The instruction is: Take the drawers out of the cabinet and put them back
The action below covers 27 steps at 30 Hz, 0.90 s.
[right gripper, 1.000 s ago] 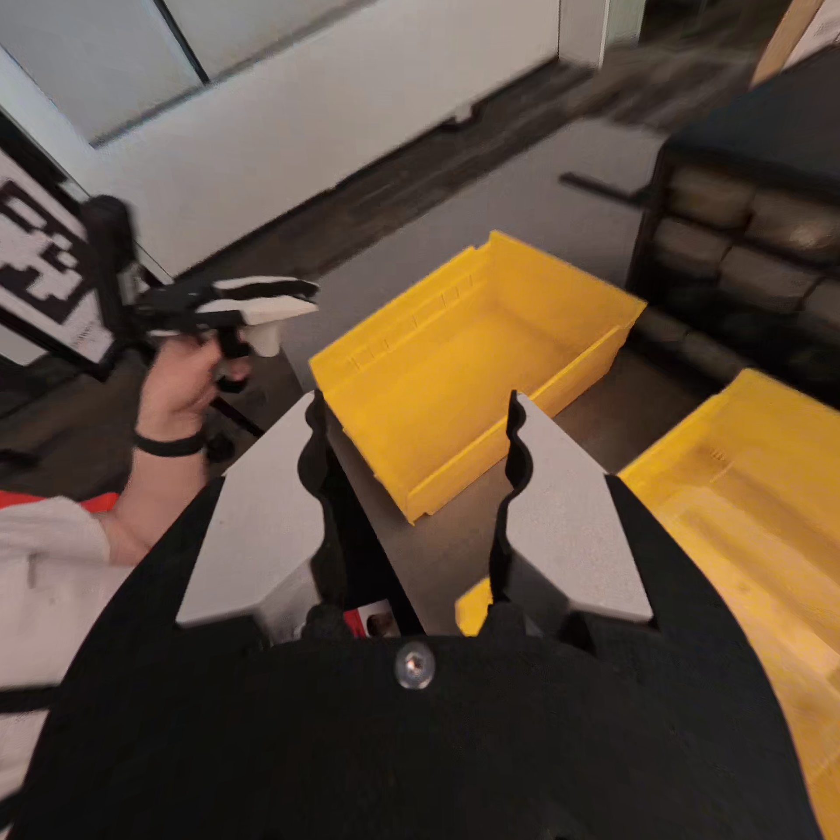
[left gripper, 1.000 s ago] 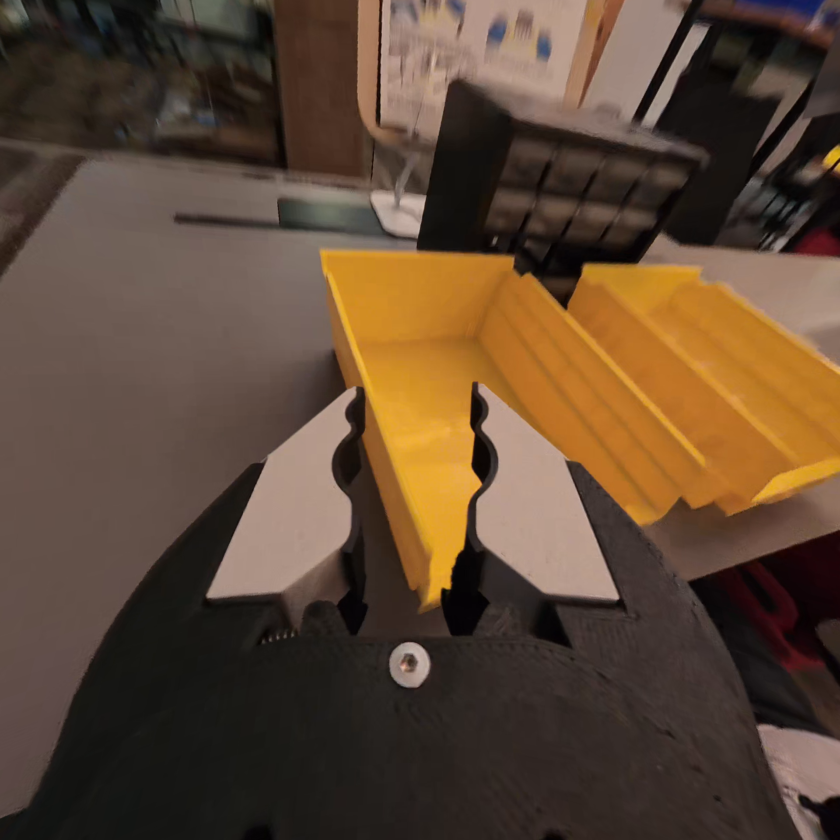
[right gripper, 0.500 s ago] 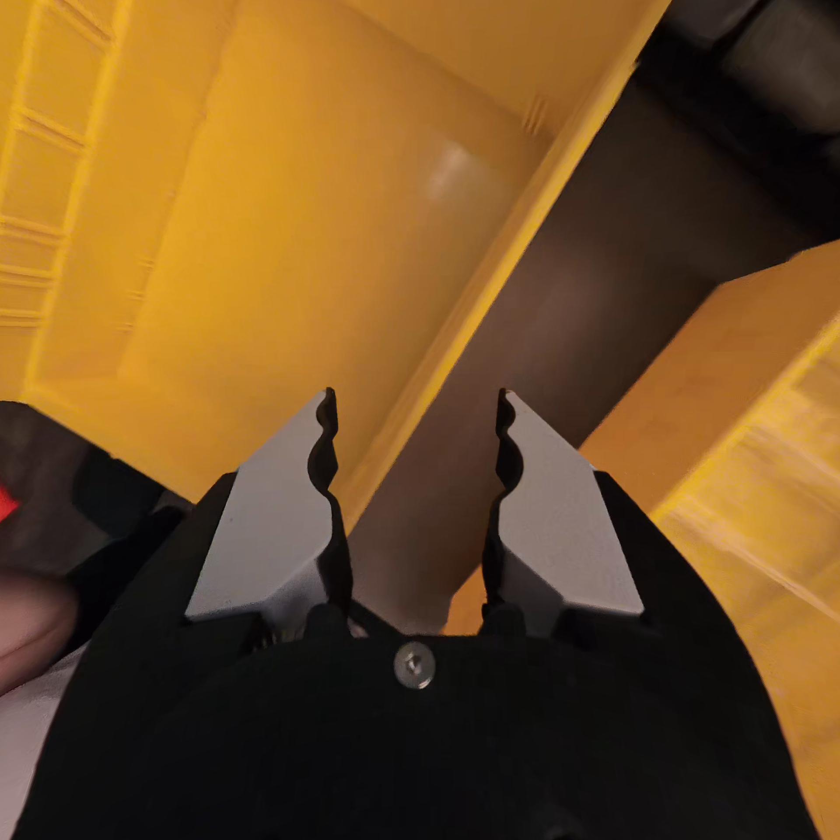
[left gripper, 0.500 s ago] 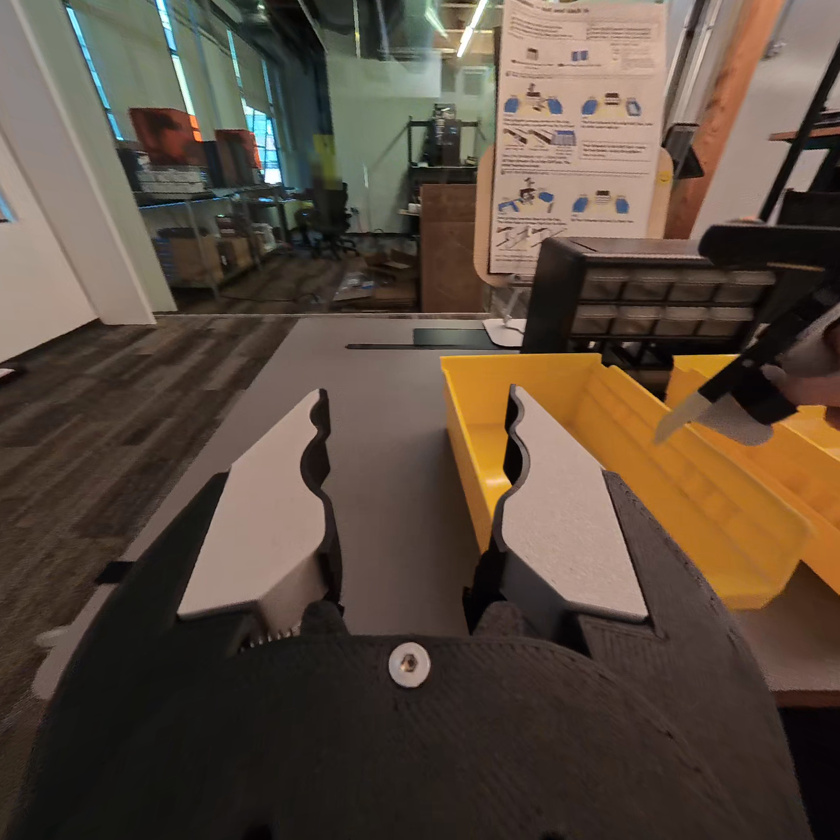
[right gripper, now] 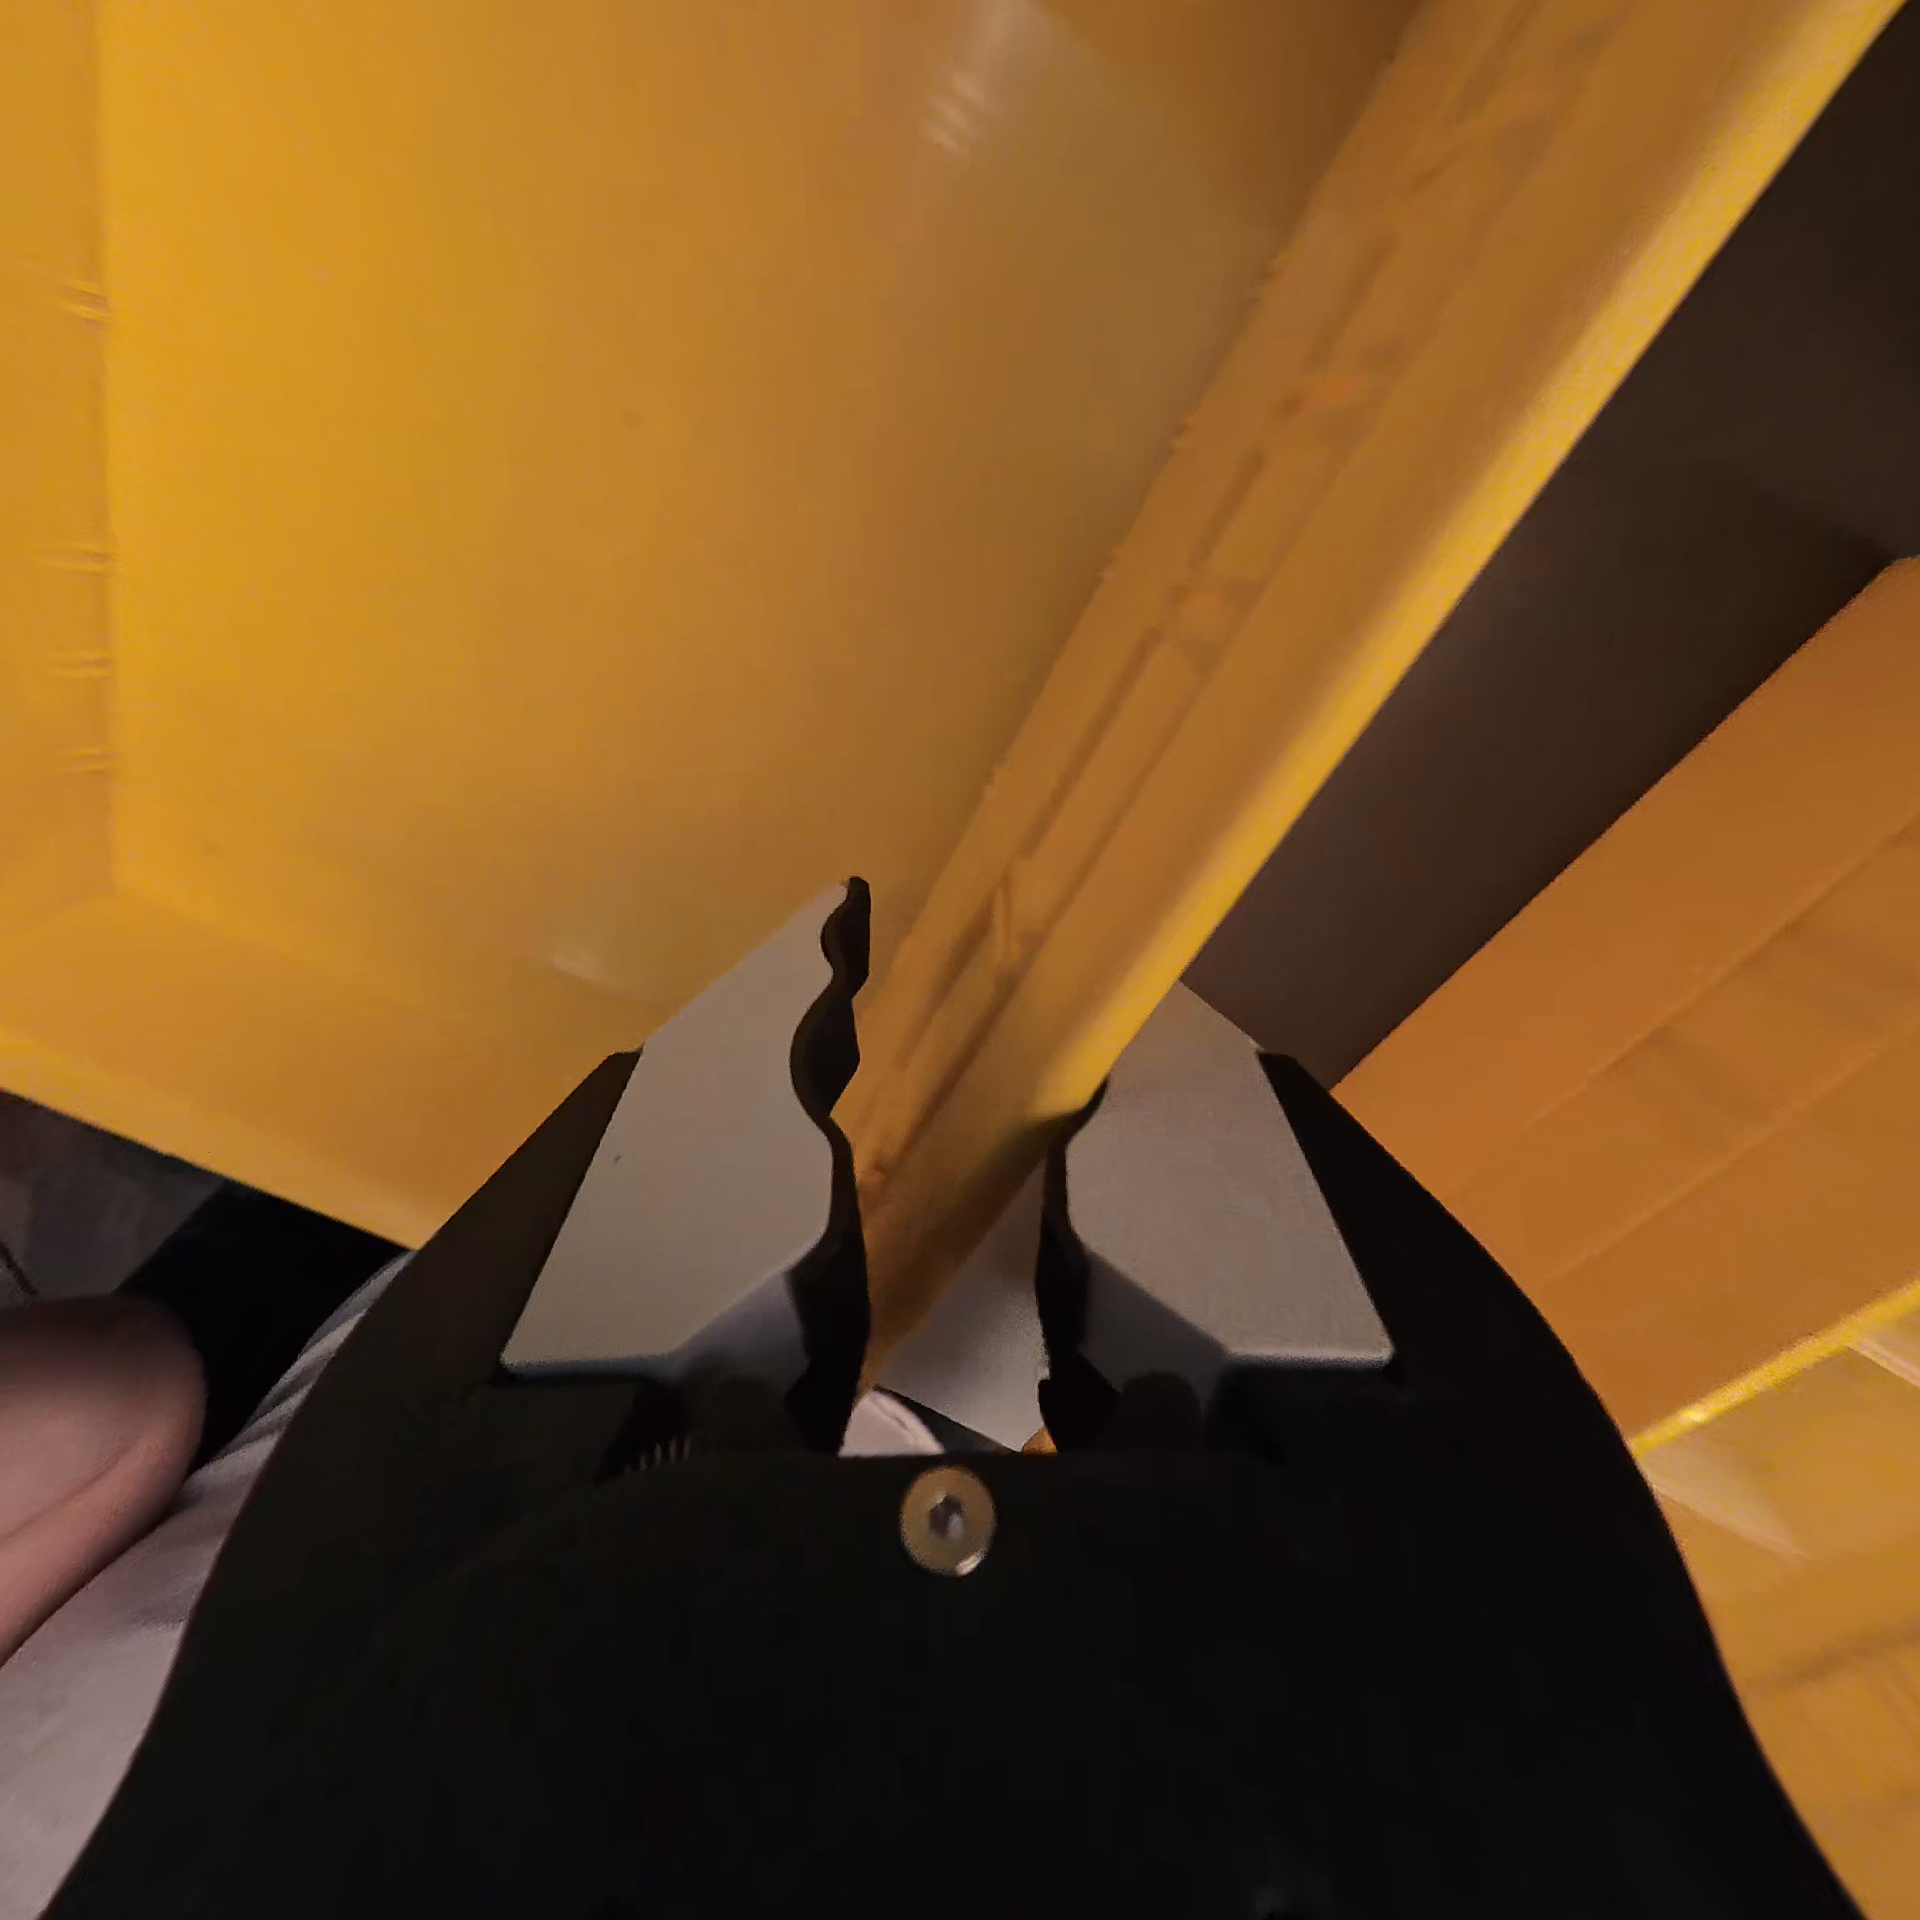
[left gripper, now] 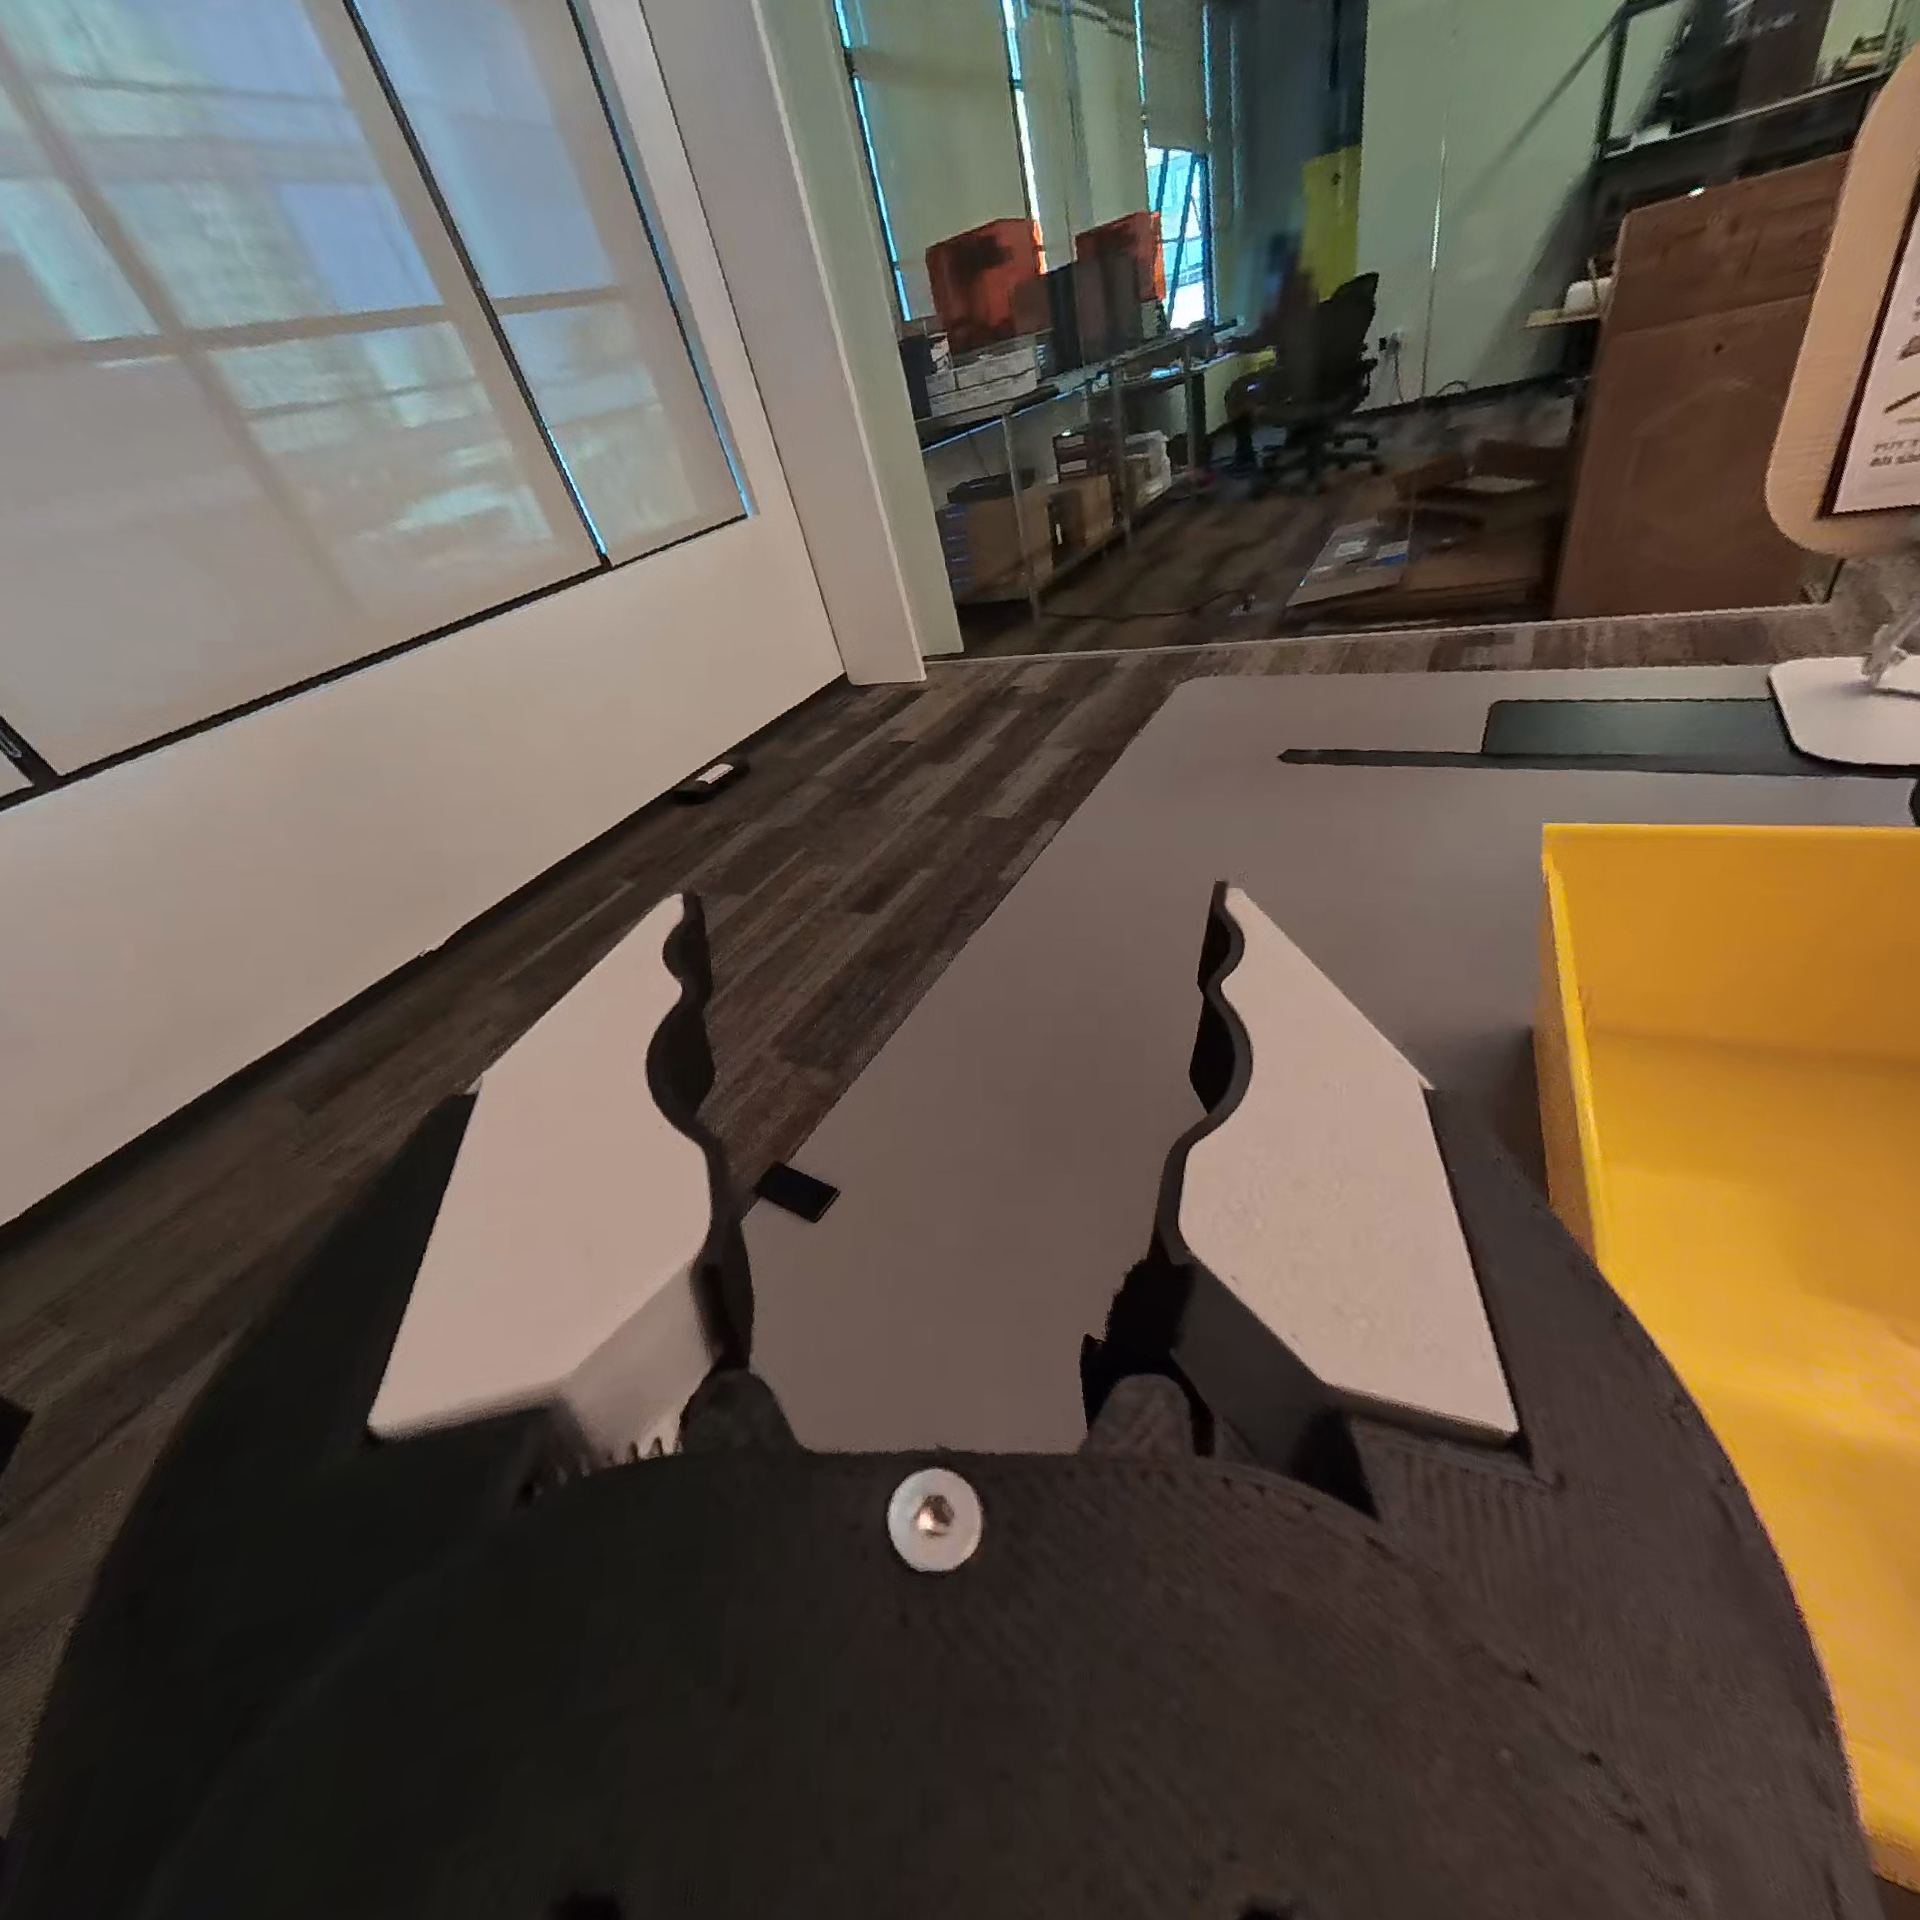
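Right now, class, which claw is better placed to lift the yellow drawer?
Right. The right claw straddles the yellow drawer's side wall, nearly shut on it; the left claw is open over bare table.

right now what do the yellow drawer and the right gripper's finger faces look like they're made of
Yellow drawer: looks like moulded plastic, smooth and slightly glossy, given the soft highlights on its floor and the moulded ribs along the wall. Right gripper fingers: pale grey, matte, finely grainy faces with wavy black inner edges, probably printed plastic, though coated metal cannot be ruled out.
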Tool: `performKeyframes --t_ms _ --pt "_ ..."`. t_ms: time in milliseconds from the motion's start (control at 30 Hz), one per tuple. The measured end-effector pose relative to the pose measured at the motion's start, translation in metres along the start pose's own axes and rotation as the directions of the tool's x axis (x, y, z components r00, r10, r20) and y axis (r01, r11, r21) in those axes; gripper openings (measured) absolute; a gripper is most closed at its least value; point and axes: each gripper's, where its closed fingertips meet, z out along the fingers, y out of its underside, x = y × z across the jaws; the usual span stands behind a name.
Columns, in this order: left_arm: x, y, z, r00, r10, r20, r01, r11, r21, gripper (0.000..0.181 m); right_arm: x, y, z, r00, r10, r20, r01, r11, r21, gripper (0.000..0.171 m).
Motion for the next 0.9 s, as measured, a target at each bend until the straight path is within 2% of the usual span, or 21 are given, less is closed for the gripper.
performKeyframes --t_ms 267,367,567,733,900 --pt "0.011 0.01 0.002 0.998 0.031 -0.046 -0.034 0.998 -0.049 0.095 0.014 -0.01 0.001 0.997 0.061 0.046 -0.062 0.998 0.016 0.004" --pt "0.013 0.008 0.0 0.997 0.036 -0.062 -0.038 0.999 -0.035 0.094 0.004 -0.013 -0.003 0.982 0.076 0.174 -0.079 0.997 0.01 0.004" --pt "0.032 -0.017 -0.022 0.98 -0.035 -0.198 0.047 0.997 0.06 0.094 -0.014 -0.011 -0.021 0.986 -0.039 0.161 0.052 0.996 -0.074 0.003" --pt "0.041 -0.047 -0.053 0.942 -0.088 -0.325 0.134 0.983 0.124 0.095 -0.004 -0.015 -0.074 0.986 -0.114 0.119 0.119 0.992 -0.038 0.003" --pt "0.068 -0.05 -0.074 0.822 -0.178 -0.541 0.232 0.972 0.034 0.095 0.049 0.014 -0.165 0.985 -0.136 0.11 0.132 0.991 0.035 0.003"
